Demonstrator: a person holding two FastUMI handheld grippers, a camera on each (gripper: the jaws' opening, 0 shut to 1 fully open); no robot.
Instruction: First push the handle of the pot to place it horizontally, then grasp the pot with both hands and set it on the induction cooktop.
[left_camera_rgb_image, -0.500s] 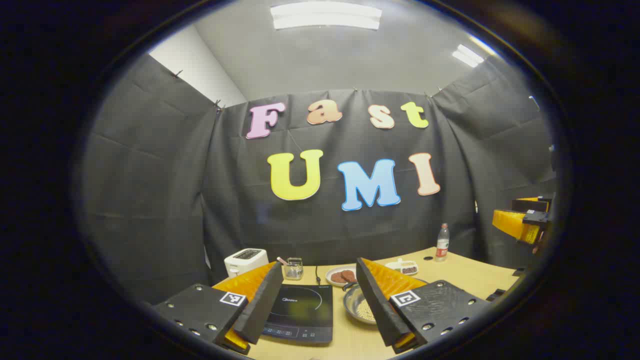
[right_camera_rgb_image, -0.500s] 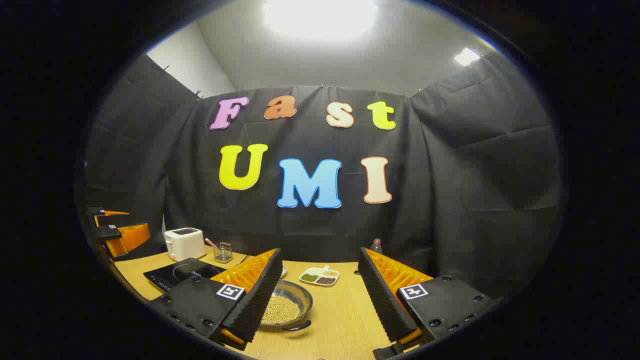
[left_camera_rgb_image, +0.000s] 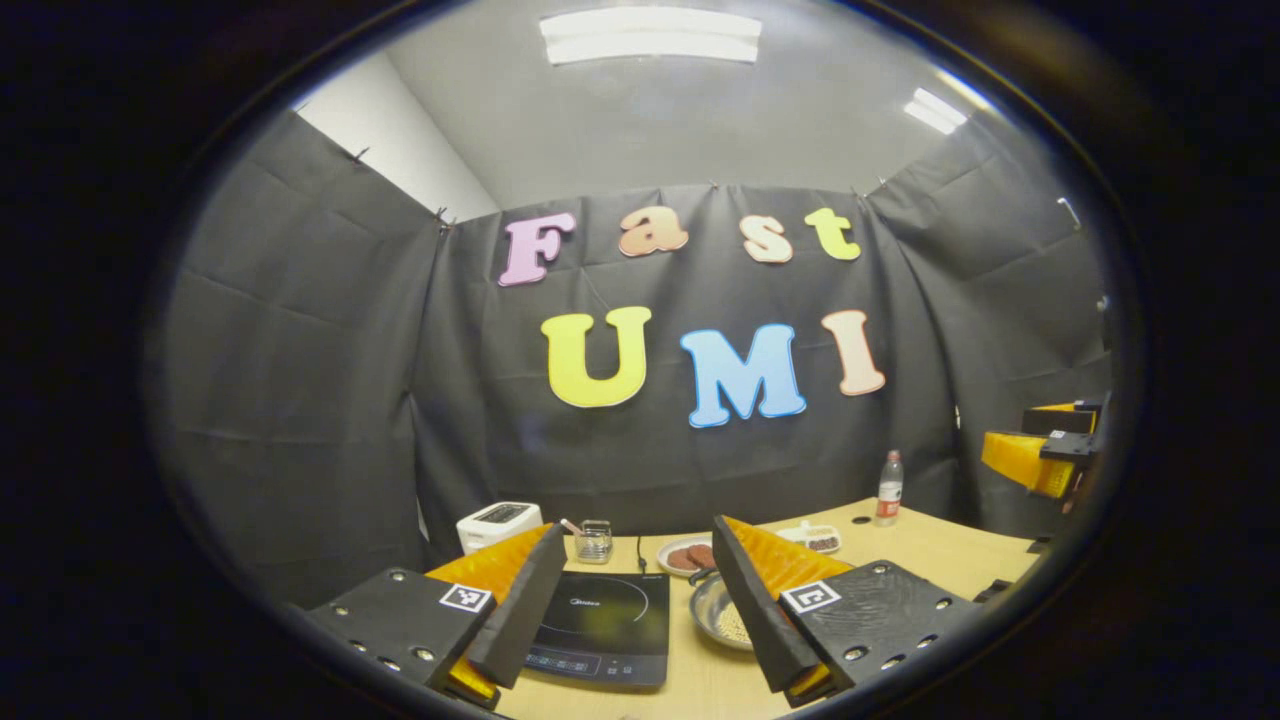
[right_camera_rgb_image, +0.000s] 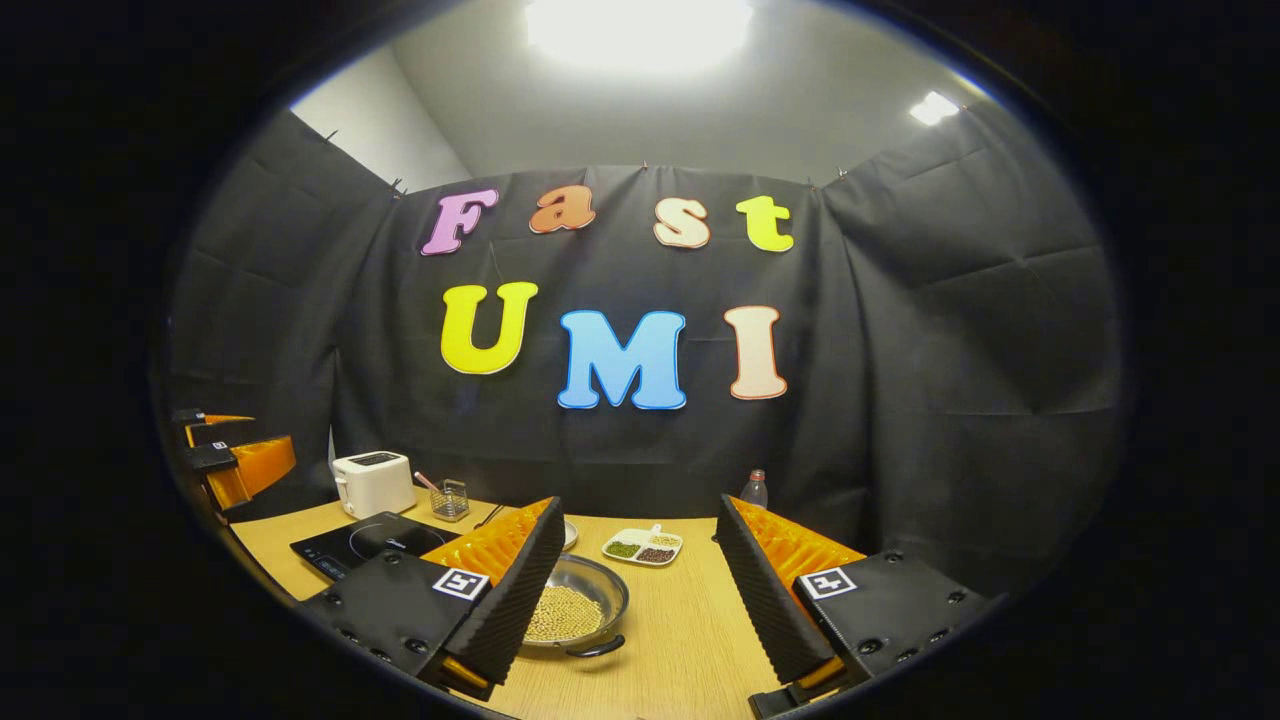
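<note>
A shallow metal pot (right_camera_rgb_image: 580, 605) holding pale beans sits on the wooden table (right_camera_rgb_image: 690, 640). One dark handle (right_camera_rgb_image: 597, 650) points toward the near edge. The black induction cooktop (left_camera_rgb_image: 600, 628) lies to the left of the pot (left_camera_rgb_image: 722, 612). My left gripper (left_camera_rgb_image: 638, 545) hovers open above the cooktop, and its right finger hides part of the pot. Above the table just right of the pot, my right gripper (right_camera_rgb_image: 640, 510) is open and its left finger covers the pot's left rim. Each gripper holds nothing.
A white toaster (right_camera_rgb_image: 373, 482) and a small glass holder (right_camera_rgb_image: 452, 498) stand behind the cooktop (right_camera_rgb_image: 365, 543). A plate with brown patties (left_camera_rgb_image: 685, 555), a divided dish (right_camera_rgb_image: 642, 547) and a bottle (left_camera_rgb_image: 887, 487) sit at the back. The other gripper (left_camera_rgb_image: 1040, 455) hangs far right.
Both grippers have shifted only slightly, so the scene sits a little differently in each view. Both stay open. The pot and the cooktop have not moved.
</note>
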